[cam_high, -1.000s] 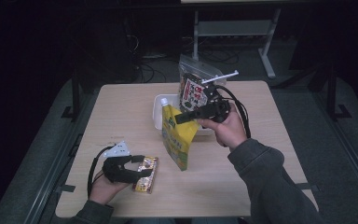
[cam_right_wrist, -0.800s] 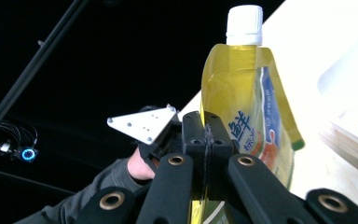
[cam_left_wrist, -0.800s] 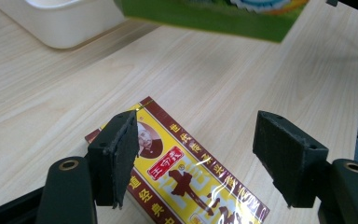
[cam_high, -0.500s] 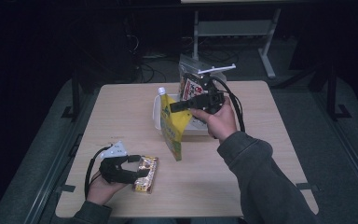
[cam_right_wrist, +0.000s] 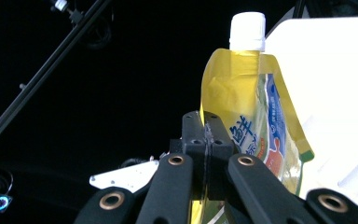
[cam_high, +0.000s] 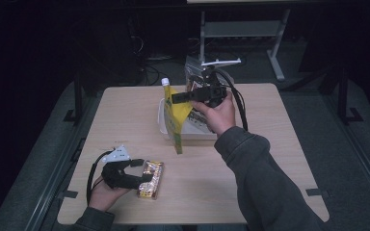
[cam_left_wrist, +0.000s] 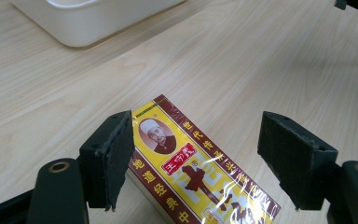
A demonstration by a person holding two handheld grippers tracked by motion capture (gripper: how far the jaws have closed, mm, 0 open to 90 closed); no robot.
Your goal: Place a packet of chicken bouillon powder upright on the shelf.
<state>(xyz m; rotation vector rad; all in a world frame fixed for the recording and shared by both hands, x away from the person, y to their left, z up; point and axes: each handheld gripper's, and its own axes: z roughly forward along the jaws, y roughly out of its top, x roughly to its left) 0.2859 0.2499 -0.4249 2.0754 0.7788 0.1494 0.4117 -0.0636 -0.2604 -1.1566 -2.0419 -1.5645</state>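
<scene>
one pouch, one box, one tub

Carried leftward and up by the right gripper – yellow pouch now hangs over the white tub's left edge. Left gripper jaws just opening – spread either side of the packet, not pressing.

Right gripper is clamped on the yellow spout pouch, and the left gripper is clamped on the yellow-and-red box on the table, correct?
Not quite. The left gripper is open: in the left gripper view its pads stand clear of the yellow-and-red box, which lies flat on the table. The right gripper is indeed clamped on the yellow spout pouch.
</scene>
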